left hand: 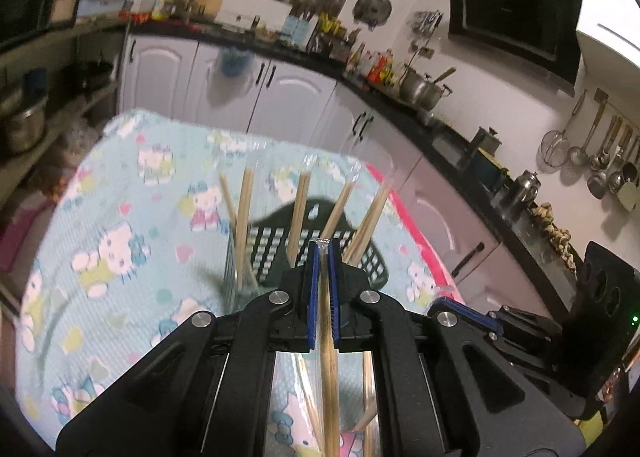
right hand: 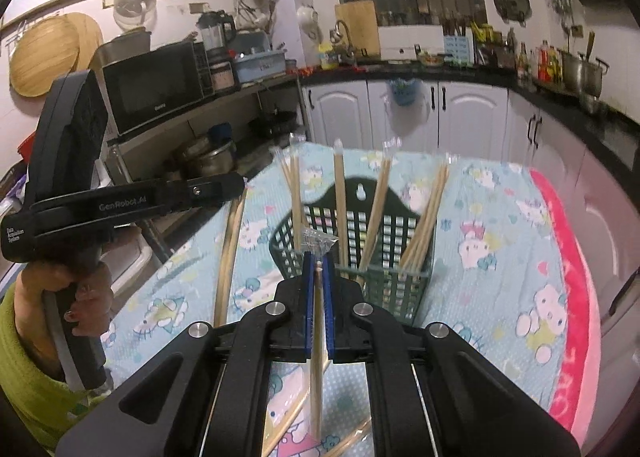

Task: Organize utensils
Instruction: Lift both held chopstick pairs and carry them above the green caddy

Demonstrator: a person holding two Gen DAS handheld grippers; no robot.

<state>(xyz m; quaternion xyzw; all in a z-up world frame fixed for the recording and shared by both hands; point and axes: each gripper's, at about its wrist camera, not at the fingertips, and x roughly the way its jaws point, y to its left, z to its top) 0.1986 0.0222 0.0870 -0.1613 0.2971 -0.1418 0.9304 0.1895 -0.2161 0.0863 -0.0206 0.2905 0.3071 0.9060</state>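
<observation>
A dark green slotted basket (left hand: pixel 360 257) (right hand: pixel 400 289) stands on the table with several plastic-wrapped wooden chopstick pairs (left hand: pixel 245 213) (right hand: pixel 340 201) upright in it. My left gripper (left hand: pixel 323 253) is shut on a wrapped chopstick pair (left hand: pixel 329 357), held above the cloth just short of the basket. My right gripper (right hand: pixel 318 261) is shut on another wrapped pair (right hand: pixel 317 377), also in front of the basket. The right wrist view shows the left gripper (right hand: pixel 239 181) off to the left, its chopsticks (right hand: pixel 229 257) hanging down. The right gripper (left hand: pixel 460 311) shows low at the right in the left wrist view.
A cartoon-cat cloth (right hand: pixel 500 257) with a pink edge (right hand: pixel 572 297) covers the table. More wrapped chopsticks (right hand: pixel 288 425) lie near the front. White cabinets (right hand: pixel 400 117) and a cluttered counter stand behind, a microwave shelf (right hand: pixel 156 89) to the left. A person's hand (right hand: pixel 80 289) grips the left handle.
</observation>
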